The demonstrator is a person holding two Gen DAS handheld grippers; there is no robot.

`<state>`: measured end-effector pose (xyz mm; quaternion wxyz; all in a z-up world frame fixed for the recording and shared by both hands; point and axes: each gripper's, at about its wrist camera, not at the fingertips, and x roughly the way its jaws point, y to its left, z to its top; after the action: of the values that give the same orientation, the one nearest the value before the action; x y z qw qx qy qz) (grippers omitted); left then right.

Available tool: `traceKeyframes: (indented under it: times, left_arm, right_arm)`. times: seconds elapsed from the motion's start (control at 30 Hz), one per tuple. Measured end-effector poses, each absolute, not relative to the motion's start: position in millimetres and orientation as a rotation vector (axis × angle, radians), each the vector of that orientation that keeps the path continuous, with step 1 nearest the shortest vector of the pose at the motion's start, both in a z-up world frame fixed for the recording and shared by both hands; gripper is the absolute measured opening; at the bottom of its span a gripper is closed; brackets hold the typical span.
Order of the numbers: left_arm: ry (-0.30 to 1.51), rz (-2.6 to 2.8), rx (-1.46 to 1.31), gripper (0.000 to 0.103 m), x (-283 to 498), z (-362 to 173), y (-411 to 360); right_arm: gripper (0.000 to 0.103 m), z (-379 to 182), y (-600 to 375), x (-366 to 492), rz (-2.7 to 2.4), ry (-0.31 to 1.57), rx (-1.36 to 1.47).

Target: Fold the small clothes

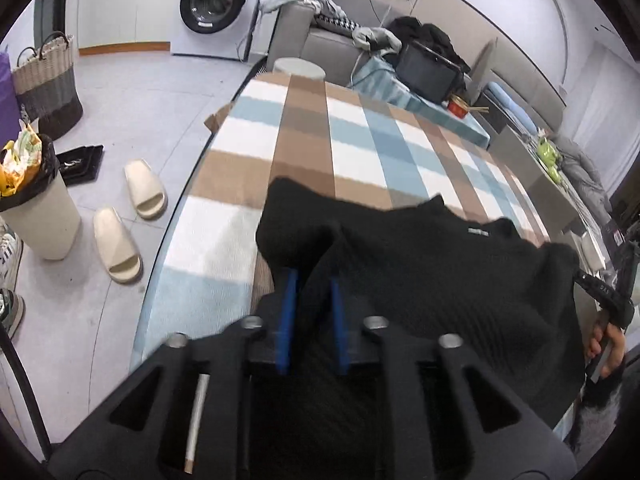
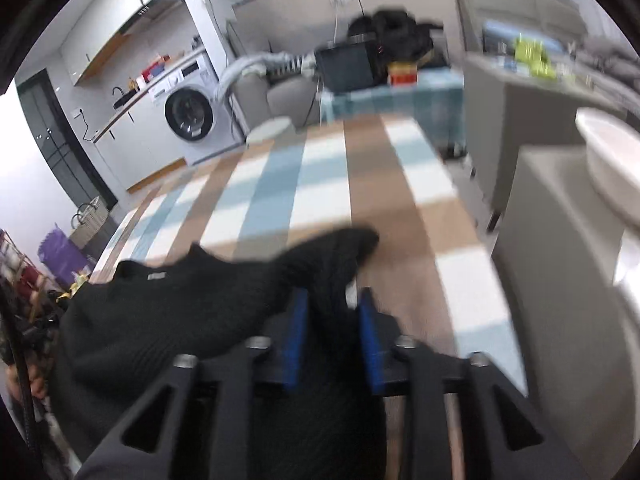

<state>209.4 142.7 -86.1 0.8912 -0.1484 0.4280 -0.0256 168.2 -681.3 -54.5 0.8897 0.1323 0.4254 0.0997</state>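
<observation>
A small black knit garment [image 1: 432,264] with a small grey label hangs between my two grippers above the checked table cloth [image 1: 304,128]. My left gripper [image 1: 314,280], with blue pads, is shut on the garment's left edge. My right gripper [image 2: 334,300] is shut on the garment's [image 2: 192,304] right edge, and a black corner sticks out past the pads. The right wrist view is blurred by motion. The other hand and its gripper show at the right edge of the left wrist view [image 1: 608,300].
The table drops off at its left edge to a tiled floor with two cream slippers [image 1: 132,220] and a waste bin [image 1: 36,208]. A washing machine [image 1: 212,4] stands at the back. A grey sofa [image 1: 320,40] and a cluttered blue-covered table [image 1: 420,96] lie beyond the table's far end.
</observation>
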Motion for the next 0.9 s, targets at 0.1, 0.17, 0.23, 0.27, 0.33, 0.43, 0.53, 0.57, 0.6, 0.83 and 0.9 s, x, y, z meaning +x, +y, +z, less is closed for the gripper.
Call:
traceKeyframes:
  times: [0.1, 0.17, 0.23, 0.27, 0.33, 0.43, 0.53, 0.57, 0.6, 0.83, 0.9]
  left_arm:
    - [0.876, -0.030, -0.332, 0.068, 203.4, -84.8, 149.4]
    - [0.871, -0.038, -0.361, 0.069, 203.3, -81.5, 155.7]
    - [0.871, -0.038, -0.381, 0.069, 208.4, -79.0, 161.3]
    - [0.869, -0.032, -0.393, 0.069, 213.2, -77.9, 163.8]
    - [0.870, -0.037, -0.411, 0.069, 223.0, -77.5, 165.8]
    - [0.881, -0.044, -0.416, 0.069, 238.8, -78.8, 164.0]
    - [0.926, -0.046, -0.405, 0.069, 258.8, -88.4, 156.9]
    - [0.950, -0.035, -0.389, 0.069, 265.7, -93.6, 153.8]
    - [0.976, -0.023, -0.381, 0.069, 271.8, -99.2, 151.5]
    - [0.910, -0.069, -0.360, 0.014, 274.3, -106.3, 143.3]
    - [0.844, -0.094, -0.357, 0.012, 266.4, -96.5, 142.4]
  right_arm:
    - [0.053, -56.0, -694.2, 161.6, 0.218, 0.885, 0.325]
    - [0.055, -54.4, -702.4, 159.7, 0.213, 0.886, 0.357]
    - [0.057, -50.9, -710.8, 160.6, 0.213, 0.873, 0.404]
    - [0.057, -49.1, -713.0, 161.7, 0.209, 0.869, 0.423]
    - [0.057, -44.5, -715.8, 167.3, 0.221, 0.863, 0.465]
    - [0.058, -37.6, -709.9, 178.3, 0.234, 0.853, 0.475]
    - [0.058, -38.5, -700.3, 194.2, 0.241, 0.871, 0.472]
    - [0.058, -41.5, -696.5, 200.6, 0.240, 0.885, 0.471]
    - [0.058, -44.1, -694.1, 205.2, 0.239, 0.898, 0.467]
    - [0.011, -62.7, -679.9, 214.9, 0.286, 0.993, 0.383]
    - [0.008, -53.5, -678.8, 204.8, 0.327, 0.943, 0.352]
